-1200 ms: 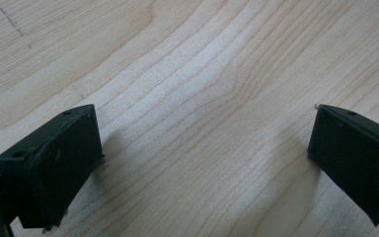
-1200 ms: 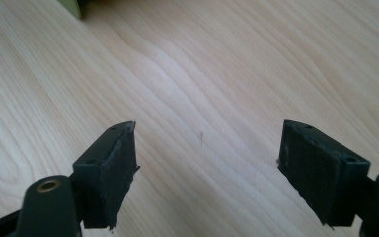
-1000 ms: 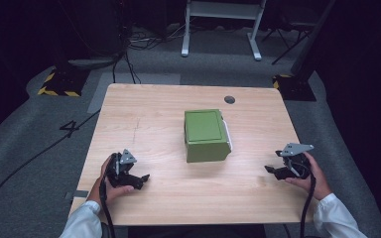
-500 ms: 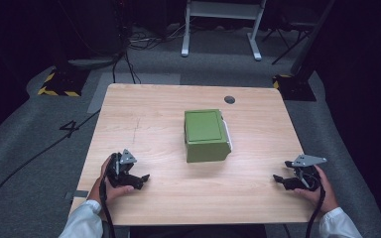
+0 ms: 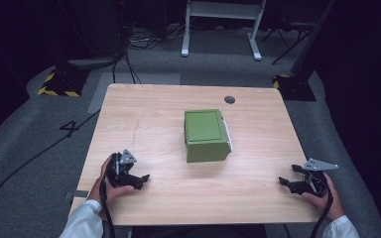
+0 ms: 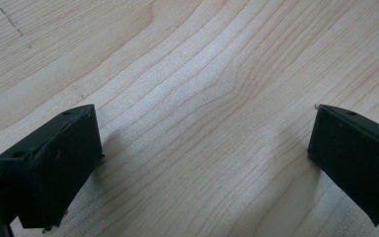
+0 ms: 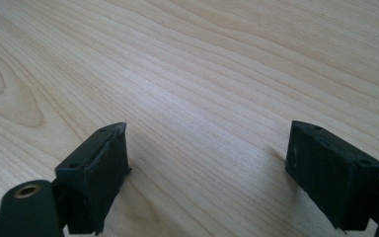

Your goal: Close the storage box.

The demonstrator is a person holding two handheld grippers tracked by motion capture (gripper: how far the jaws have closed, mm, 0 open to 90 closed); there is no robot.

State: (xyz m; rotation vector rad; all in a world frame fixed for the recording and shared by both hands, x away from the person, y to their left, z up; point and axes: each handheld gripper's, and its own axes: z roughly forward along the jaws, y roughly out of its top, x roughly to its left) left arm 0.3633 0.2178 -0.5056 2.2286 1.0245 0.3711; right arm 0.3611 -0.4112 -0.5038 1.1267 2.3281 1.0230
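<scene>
While both grippers rest apart, the green box (image 5: 206, 135) waits at frame centre.
Left gripper (image 5: 138, 179) and right gripper (image 5: 288, 183) are released, empty; approach the box slowly from both sides.

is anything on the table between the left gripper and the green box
Nothing visible. In the high view only bare wood of the table lies between the left gripper and the green box. The left gripper view shows its jaws open over bare wood grain.
</scene>
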